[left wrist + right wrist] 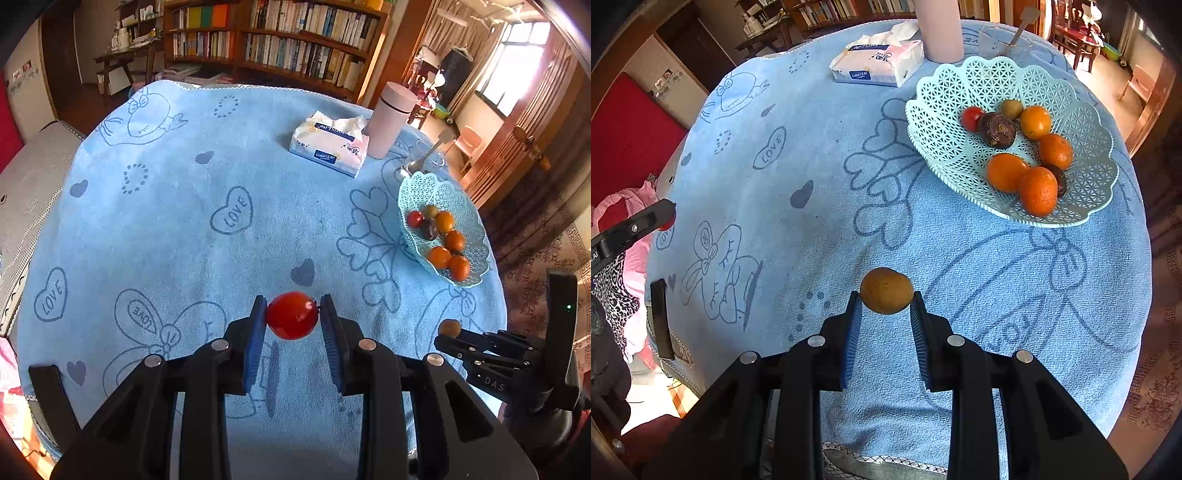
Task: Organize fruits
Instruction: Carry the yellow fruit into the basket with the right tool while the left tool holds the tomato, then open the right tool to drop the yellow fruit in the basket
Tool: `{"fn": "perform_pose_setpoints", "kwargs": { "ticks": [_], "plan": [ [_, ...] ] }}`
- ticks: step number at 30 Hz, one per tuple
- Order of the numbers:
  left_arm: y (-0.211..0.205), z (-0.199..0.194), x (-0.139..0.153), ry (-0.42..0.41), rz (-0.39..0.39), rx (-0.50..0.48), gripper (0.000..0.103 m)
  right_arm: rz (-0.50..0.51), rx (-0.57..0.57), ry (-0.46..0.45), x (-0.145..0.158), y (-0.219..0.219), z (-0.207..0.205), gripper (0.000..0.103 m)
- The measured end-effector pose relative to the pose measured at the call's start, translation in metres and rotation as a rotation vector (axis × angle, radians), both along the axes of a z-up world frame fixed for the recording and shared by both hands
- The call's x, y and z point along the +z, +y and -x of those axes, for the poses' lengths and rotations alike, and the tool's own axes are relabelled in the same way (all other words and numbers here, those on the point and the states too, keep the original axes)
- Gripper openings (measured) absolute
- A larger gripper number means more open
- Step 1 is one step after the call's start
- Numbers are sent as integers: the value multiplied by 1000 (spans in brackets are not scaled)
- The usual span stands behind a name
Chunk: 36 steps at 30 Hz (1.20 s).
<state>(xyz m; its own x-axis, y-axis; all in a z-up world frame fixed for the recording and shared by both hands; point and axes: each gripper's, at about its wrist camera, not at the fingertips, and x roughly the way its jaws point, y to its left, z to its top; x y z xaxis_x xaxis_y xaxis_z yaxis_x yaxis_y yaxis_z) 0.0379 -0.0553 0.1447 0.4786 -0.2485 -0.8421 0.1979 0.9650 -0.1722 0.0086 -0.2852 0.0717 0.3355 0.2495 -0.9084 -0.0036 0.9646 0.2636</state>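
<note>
Tissue pack (330,147), upper centre of the left view, reads "Color Life". Blue cloth on the tabletop (177,229) carries "LOVE" hearts. My right gripper's body, lower right in that view, is lettered "DAS".

Pale green lattice basket (1082,184), upper right of the right view: four oranges, a small tomato, two dark fruits, one greenish.

My left gripper (293,317) pinches a red tomato (291,315) above the cloth. My right gripper (885,306) pinches a brown-green fruit (886,290), short of the basket.

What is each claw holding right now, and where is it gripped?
Left claw: red tomato, pinched across its sides. Right claw: brown fruit, gripped by its lower sides.
</note>
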Motion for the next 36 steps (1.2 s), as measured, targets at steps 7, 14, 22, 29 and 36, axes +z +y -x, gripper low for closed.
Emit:
{"fn": "perform_pose_setpoints", "kwargs": {
  "ticks": [7,14,22,29,36],
  "plan": [
    [-20,5,6,-15,-9,-37,30,-30,-64,-35,15,-27,9,27],
    [-36,8,2,-3,-9,-75,30,-40,-126,-55,23,-51,13,27],
    [-49,12,-2,9,-8,-115,30,-47,-233,-89,36,-88,6,27],
    [-45,9,-1,5,-10,-109,30,-14,-283,-131,45,-112,-21,27],
    [-36,7,1,3,-9,-82,30,27,-282,-126,40,-120,-56,27]
  ]
}}
